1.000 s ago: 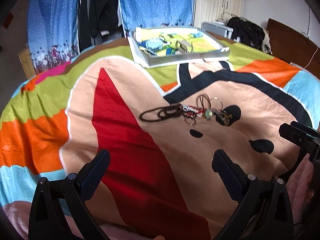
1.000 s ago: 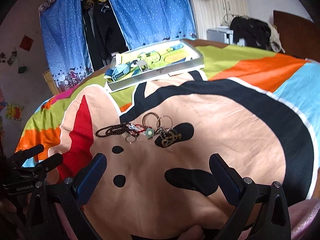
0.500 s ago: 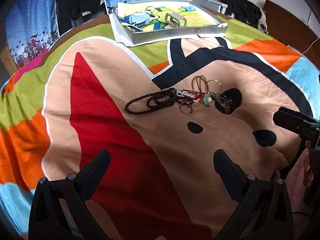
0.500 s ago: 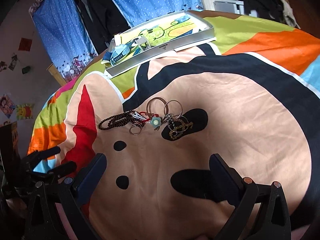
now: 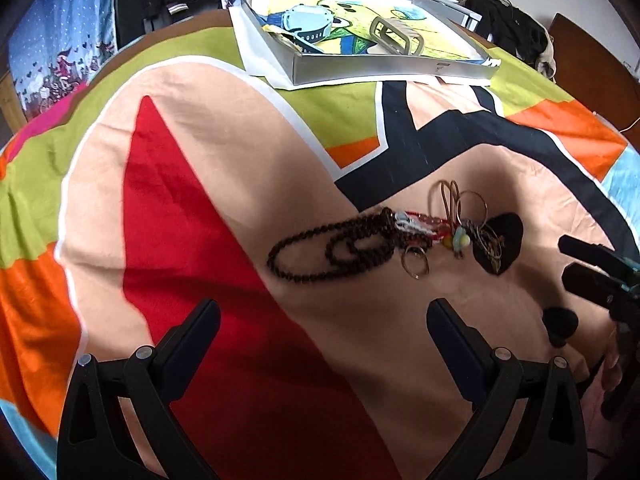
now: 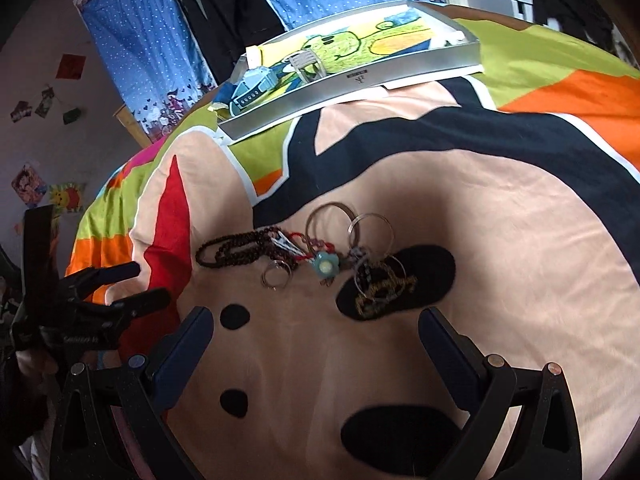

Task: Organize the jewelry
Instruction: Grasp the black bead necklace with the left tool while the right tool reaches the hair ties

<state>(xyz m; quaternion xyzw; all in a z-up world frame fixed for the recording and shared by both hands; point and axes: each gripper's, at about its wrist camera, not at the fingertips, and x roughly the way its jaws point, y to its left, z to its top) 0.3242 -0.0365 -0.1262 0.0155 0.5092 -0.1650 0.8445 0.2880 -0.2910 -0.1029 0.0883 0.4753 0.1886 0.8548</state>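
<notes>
Left wrist: jewelry pile (image 5: 404,240) mid-bedspread (image 5: 224,168), apart from tray (image 5: 384,66).

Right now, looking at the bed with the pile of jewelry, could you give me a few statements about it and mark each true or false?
1. The dark beaded necklace lies on the colourful bedspread. True.
2. The left gripper is shut on the small silver ring. False: its fingers stand wide apart and empty, and the ring lies on the bedspread.
3. The shallow silver tray sits beyond the jewelry. True.
4. The turquoise flower charm lies inside the tray. False: it is in the pile on the bedspread.
5. The right gripper is open. True.
</notes>
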